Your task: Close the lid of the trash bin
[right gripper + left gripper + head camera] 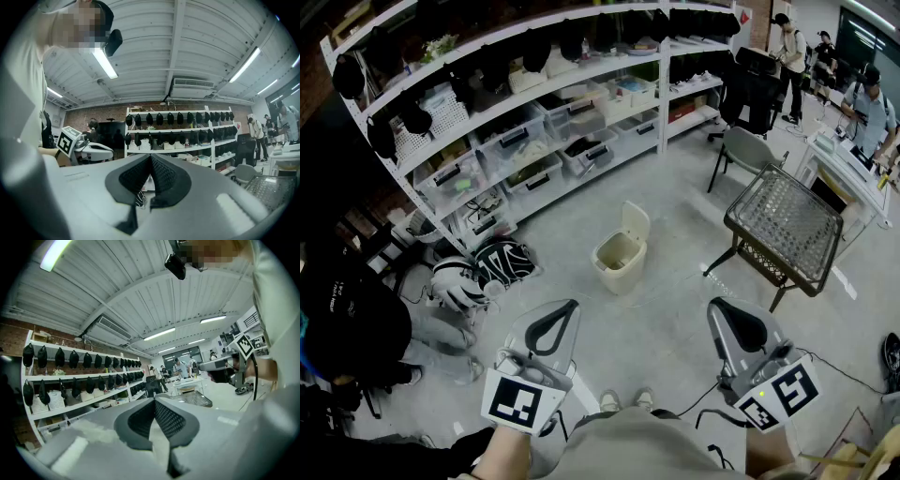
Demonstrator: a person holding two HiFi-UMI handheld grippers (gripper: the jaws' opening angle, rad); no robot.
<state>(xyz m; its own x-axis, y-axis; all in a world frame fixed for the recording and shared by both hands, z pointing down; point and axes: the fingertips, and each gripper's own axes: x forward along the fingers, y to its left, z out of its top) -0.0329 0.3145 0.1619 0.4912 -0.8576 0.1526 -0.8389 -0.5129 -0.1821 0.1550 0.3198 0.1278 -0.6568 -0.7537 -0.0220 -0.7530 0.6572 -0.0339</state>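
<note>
Head view looks down on a pale bin (617,264) that stands on the grey floor (675,309), just in front of a long white shelf (581,70). Its lid (636,223) is up, hinged at the far side and standing nearly upright, so the mouth is open (what lies inside I cannot tell from here). Clear tubs (525,141) line the middle rows of the shelf, each holding dark or mixed things too small to name; black caps (159,118) hang along the upper rows. To the right of the bin, a little apart, stands a bench (787,220) with a mesh-like top.

Both grippers are near the bottom edge, well apart from the bin and on either side of it. The left gripper (565,312) points up and forward; in the left gripper view its jaws are pressed together at the tips, with nothing between them. The right gripper (722,309) is the same: the right gripper view shows its jaws together and empty, aimed toward the shelf.
</note>
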